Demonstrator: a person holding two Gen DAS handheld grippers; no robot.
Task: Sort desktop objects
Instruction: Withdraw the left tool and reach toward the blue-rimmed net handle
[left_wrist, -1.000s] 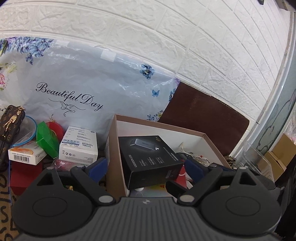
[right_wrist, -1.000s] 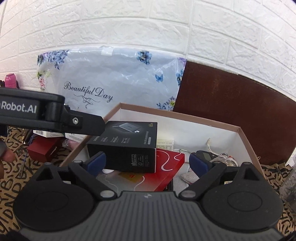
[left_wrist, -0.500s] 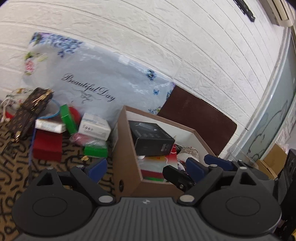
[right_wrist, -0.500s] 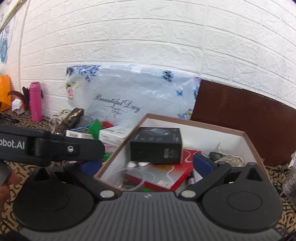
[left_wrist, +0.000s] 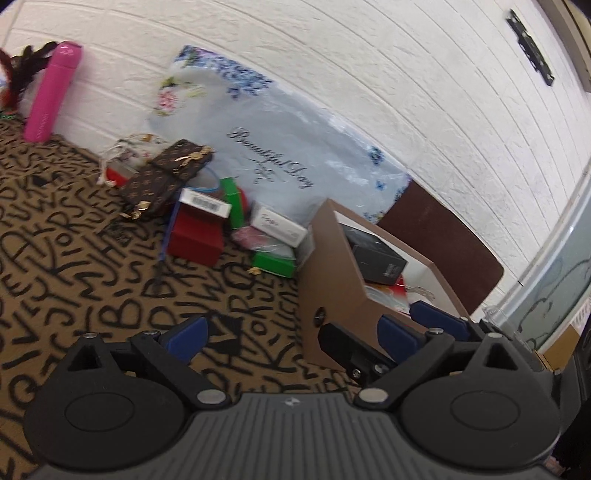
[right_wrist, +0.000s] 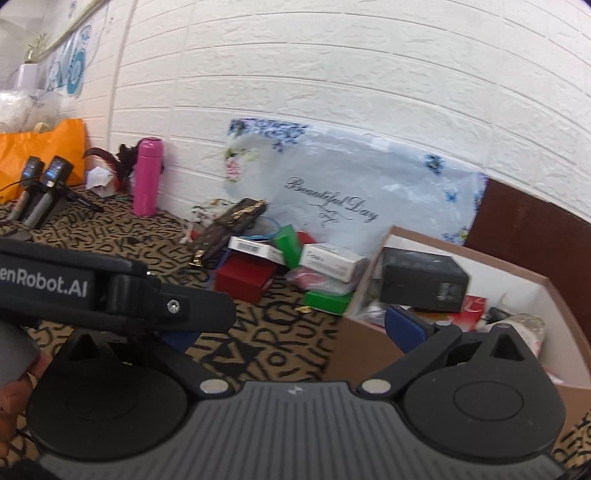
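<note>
- Left gripper (left_wrist: 291, 334): blue pads spread wide, nothing between them; hovers over the letter-print tablecloth (left_wrist: 74, 258).
- Right gripper (right_wrist: 295, 328): jaws wide apart, empty; its left pad is hidden behind the other tool's black arm.
- Cardboard box (right_wrist: 364, 350): brown outside, white inside, open top, at the cloth's right side.
- Black carton (right_wrist: 423, 284): matte, rectangular, small white print on its side; lies flat in the box on a red item, long axis roughly left-right.
- Beyond, near the wall: red box (right_wrist: 245, 277), green box (right_wrist: 327, 301), white box (right_wrist: 332, 260), monogram wallet (left_wrist: 166, 179), all heaped touching; pink bottle (right_wrist: 147, 177) upright, well apart.
</note>
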